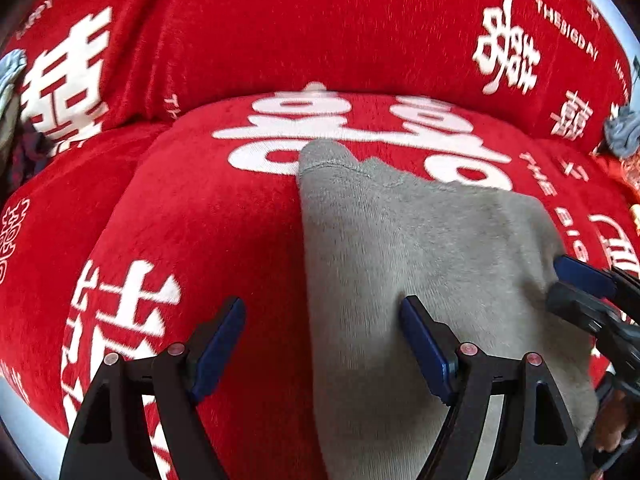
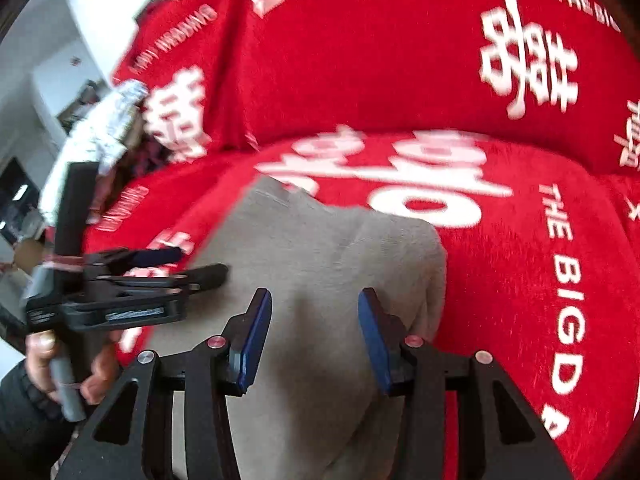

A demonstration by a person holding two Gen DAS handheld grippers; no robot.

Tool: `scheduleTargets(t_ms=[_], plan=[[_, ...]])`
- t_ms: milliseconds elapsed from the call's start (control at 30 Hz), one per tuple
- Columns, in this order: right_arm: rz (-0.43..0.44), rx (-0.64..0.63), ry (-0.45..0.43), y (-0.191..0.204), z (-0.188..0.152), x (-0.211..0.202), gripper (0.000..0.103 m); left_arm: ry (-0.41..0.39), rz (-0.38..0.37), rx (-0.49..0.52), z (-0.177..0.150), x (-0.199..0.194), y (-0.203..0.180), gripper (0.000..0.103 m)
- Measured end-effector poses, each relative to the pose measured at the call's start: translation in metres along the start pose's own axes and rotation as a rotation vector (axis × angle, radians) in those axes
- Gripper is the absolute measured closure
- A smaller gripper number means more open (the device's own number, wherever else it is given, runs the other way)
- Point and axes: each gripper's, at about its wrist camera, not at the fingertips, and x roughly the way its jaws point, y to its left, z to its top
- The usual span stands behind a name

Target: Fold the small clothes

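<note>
Sock, grey and fleecy, is lying flat on the red cover, its toe pointing away toward the big white character printed there. No fold is showing in it yet, by my judgement.

Left gripper is standing released, jaws wide, straddling the sock's left edge: one pad over the cover, the other over the sock. Nothing is being pinched. Right gripper is also standing released, jaws parted above the sock's near half, with no cloth between the pads. Whether any pad is touching the sock, the views do not settle.

Risks from here, as judgement only:
- Left jaws are sitting half off the sock; closing there may be catching the plush cover along with the sock, dragging both.
- Pinching only the top layer could be splitting the sock open rather than folding it.
- Both grippers are working close together beside the sock; a careless reach could be knocking one against the other.
- Soft cover may be bunching under the sock, skewing the fold.
</note>
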Motion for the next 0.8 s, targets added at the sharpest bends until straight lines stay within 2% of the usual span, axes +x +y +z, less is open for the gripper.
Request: scheduleTargets(t_ms=[67,100,200,300,533,667,800], plan=[[-0.053,0.041,0.059,-0.019,0.003,0.023,0.055,0.012,-0.015,-0.004,0.002,0.009,0.001,0.022],[-0.007,0.069,0.044,-0.028,0.003,0.026,0.055,0.015,-0.018,-0.009,0.002,0.012,0.001,0.022],[0.020,0.095,0.036,-0.035,0.004,0.022,0.055,0.014,-0.022,-0.013,0.002,0.009,0.001,0.022],[-0.028,0.039,0.006,-0.017,-0.001,-0.002,0.054,-0.011,-0.009,-0.005,-0.004,-0.008,-0.002,0.022],[0.039,-0.164,-0.073,0.049,-0.036,-0.058,0.054,-0.086,-0.001,0.046,-0.040,-0.051,-0.015,0.022],[0.048,-0.241,-0.040,0.069,-0.066,-0.055,0.054,-0.094,0.001,0.048,-0.063,-0.058,-0.017,0.022],[0.011,-0.192,0.004,0.052,-0.086,-0.039,0.055,-0.104,-0.009,0.047,-0.083,-0.060,-0.017,0.022]])
